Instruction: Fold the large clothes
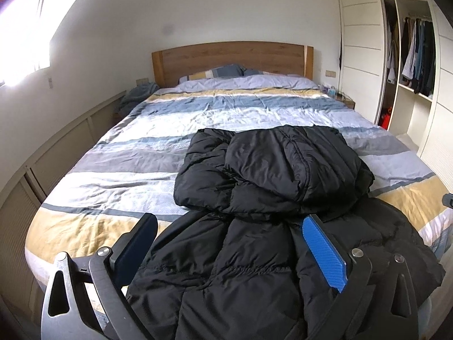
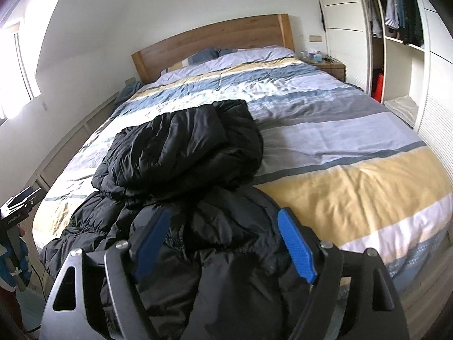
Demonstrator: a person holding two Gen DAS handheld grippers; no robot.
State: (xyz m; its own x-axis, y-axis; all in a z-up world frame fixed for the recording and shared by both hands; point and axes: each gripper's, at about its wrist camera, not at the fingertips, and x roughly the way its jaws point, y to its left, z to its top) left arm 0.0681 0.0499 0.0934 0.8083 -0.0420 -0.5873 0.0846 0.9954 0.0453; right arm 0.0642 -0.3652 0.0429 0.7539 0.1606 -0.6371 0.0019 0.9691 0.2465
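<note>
A black puffer jacket (image 1: 269,198) lies on the striped bedspread (image 1: 141,147) near the foot of the bed, its upper part folded back over the lower part in a thick bundle. My left gripper (image 1: 229,226) hovers over the jacket's lower part with its jaws wide apart, and its blue pads (image 1: 322,252) press on nothing. In the right wrist view the same jacket (image 2: 184,147) lies at the left, and my right gripper (image 2: 223,223) stands open above its near hem, clear of the fabric. The other gripper's body (image 2: 17,206) shows at the left edge.
A wooden headboard (image 1: 232,56) and pillows (image 1: 226,72) are at the far end. An open wardrobe (image 1: 410,56) with hanging clothes stands on the right beside a nightstand (image 2: 331,66). A bright window (image 1: 22,28) is on the left, low panelled cabinets (image 1: 62,147) beneath it.
</note>
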